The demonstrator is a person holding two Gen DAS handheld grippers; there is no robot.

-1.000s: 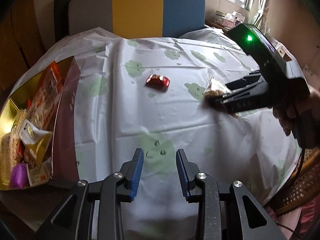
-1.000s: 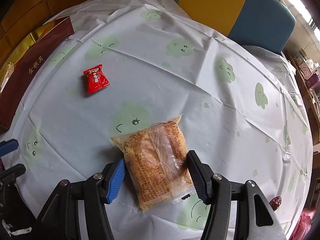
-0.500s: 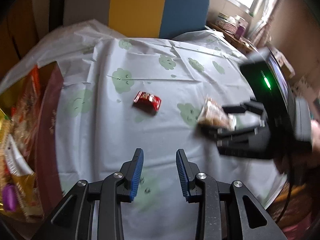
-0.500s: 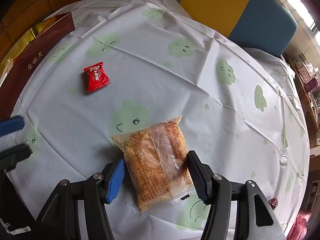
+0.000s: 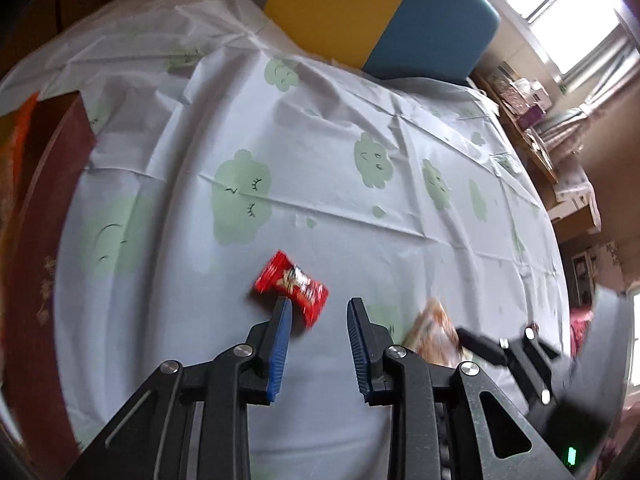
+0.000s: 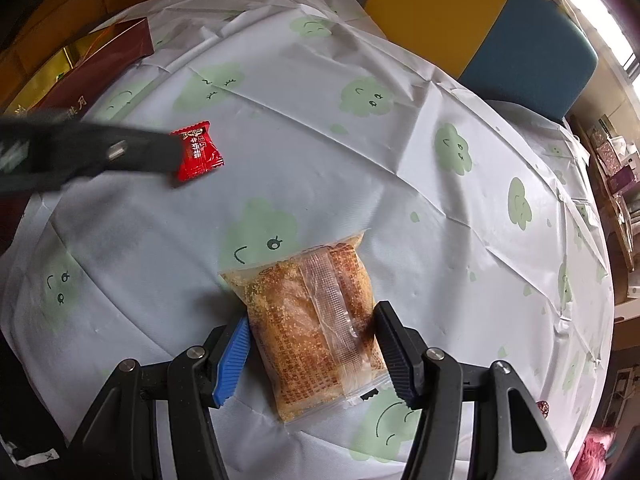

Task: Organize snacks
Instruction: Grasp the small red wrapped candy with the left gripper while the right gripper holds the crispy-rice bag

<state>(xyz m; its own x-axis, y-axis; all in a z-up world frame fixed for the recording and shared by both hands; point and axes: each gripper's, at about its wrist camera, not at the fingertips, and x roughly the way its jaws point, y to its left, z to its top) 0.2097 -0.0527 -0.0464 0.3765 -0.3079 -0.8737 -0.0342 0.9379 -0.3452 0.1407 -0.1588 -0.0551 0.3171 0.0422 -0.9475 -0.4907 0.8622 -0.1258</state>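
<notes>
On the dark red side of the gift box (image 6: 100,76) to my left I make out gold characters — only the last, "月", reads clearly. The red candy wrapper (image 6: 198,156) carries small white print, too fine for me to read, and the clear cake packet (image 6: 316,320) shows nothing legible.

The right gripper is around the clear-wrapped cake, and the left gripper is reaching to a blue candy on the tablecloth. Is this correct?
Not quite: the candy is red, not blue, as the left wrist view shows. The rest holds: the right gripper is around the clear-wrapped cake, and the left gripper reaches toward that candy on the tablecloth.
</notes>
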